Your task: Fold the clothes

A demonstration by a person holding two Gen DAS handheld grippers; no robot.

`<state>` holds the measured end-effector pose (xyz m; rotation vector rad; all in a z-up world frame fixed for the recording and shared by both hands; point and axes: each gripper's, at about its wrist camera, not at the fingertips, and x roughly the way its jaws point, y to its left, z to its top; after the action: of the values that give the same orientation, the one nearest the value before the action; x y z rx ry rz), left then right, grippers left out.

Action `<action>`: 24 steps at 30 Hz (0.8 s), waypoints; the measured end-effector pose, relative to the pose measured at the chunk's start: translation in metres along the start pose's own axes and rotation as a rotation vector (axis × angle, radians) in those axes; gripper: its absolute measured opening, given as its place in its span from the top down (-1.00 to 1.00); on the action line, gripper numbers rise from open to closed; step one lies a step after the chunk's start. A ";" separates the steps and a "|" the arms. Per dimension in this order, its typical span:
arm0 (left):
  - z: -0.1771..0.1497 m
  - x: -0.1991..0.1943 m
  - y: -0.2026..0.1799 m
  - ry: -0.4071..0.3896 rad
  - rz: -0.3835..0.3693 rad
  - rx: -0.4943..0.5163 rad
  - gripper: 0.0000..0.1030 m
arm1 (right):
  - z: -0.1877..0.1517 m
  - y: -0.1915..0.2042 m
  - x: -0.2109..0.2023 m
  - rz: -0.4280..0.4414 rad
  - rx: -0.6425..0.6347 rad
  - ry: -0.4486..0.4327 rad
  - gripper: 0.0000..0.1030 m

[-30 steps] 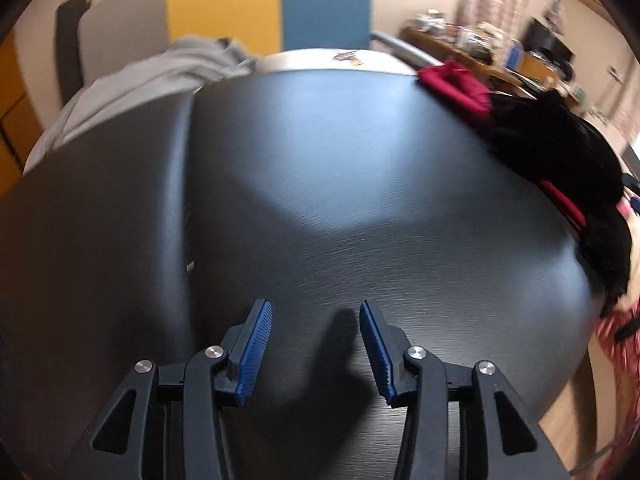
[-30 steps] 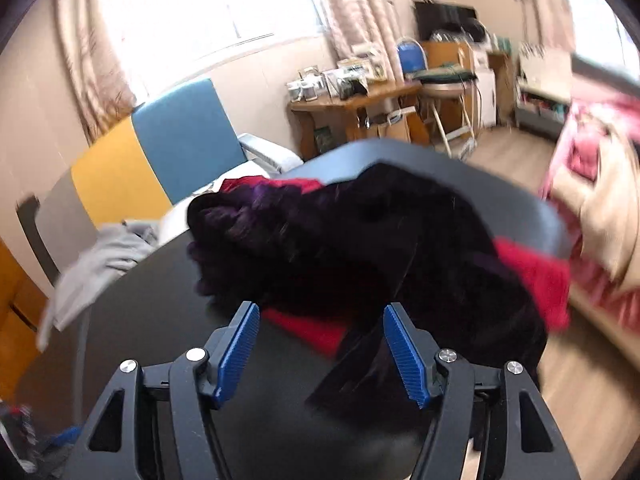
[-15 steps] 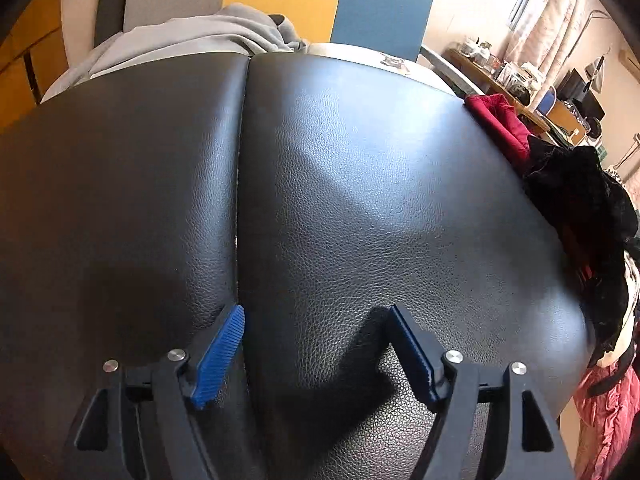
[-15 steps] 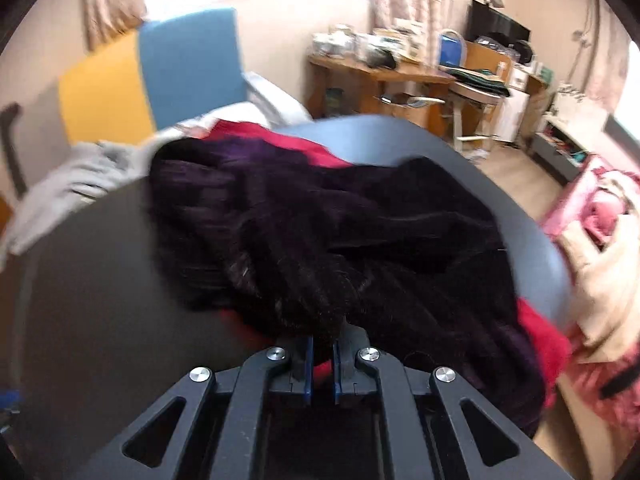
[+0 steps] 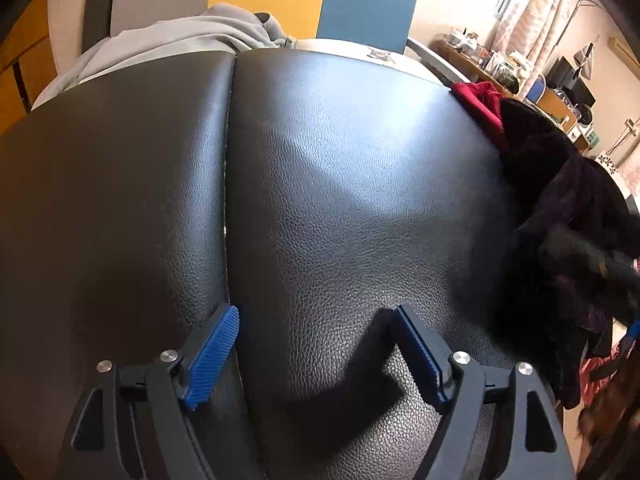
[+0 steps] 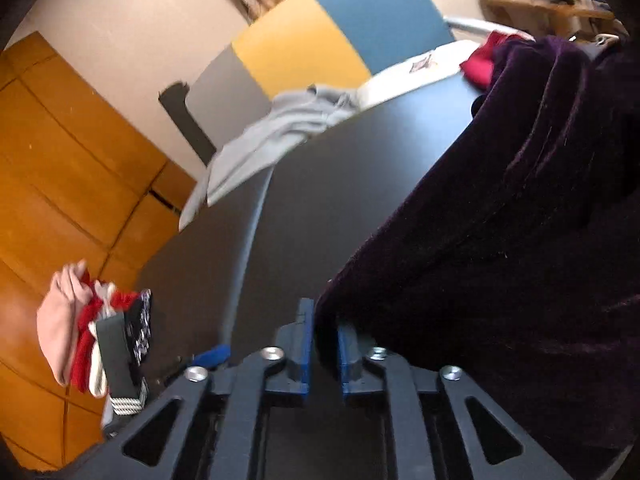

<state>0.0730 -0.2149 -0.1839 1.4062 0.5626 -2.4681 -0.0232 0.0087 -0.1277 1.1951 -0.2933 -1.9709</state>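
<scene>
Right wrist: right gripper (image 6: pixel 324 344) jaws opening around dark garment (image 6: pixel 520 240).

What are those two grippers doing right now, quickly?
Left hand-held gripper: open, empty, over the black leather surface.
Right hand-held gripper: jaws opening, dark purple velvet garment between them.

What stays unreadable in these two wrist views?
- Dark velvet garment, right wrist view: shape and type cut off by the frame edge; motion blur.
- Right gripper: cloth hides pad contact as the jaws open.
- Red garment, left wrist view: mostly buried under dark cloth.
</scene>
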 end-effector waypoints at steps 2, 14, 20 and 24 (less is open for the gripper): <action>-0.002 -0.003 0.003 0.002 -0.004 -0.002 -0.57 | -0.014 0.007 0.003 0.029 0.000 0.044 0.06; 0.004 -0.021 -0.013 0.007 -0.312 -0.050 -0.55 | -0.056 -0.033 -0.088 -0.048 0.061 0.000 -0.44; 0.016 -0.003 -0.053 0.047 -0.338 0.039 -0.55 | -0.059 -0.063 -0.098 -0.177 0.050 0.034 -0.44; 0.030 0.011 -0.079 0.056 -0.301 0.088 -0.57 | -0.069 -0.062 -0.086 -0.207 -0.032 0.070 -0.44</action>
<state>0.0130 -0.1575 -0.1626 1.5268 0.7346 -2.7215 0.0229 0.1251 -0.1433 1.3149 -0.1052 -2.0966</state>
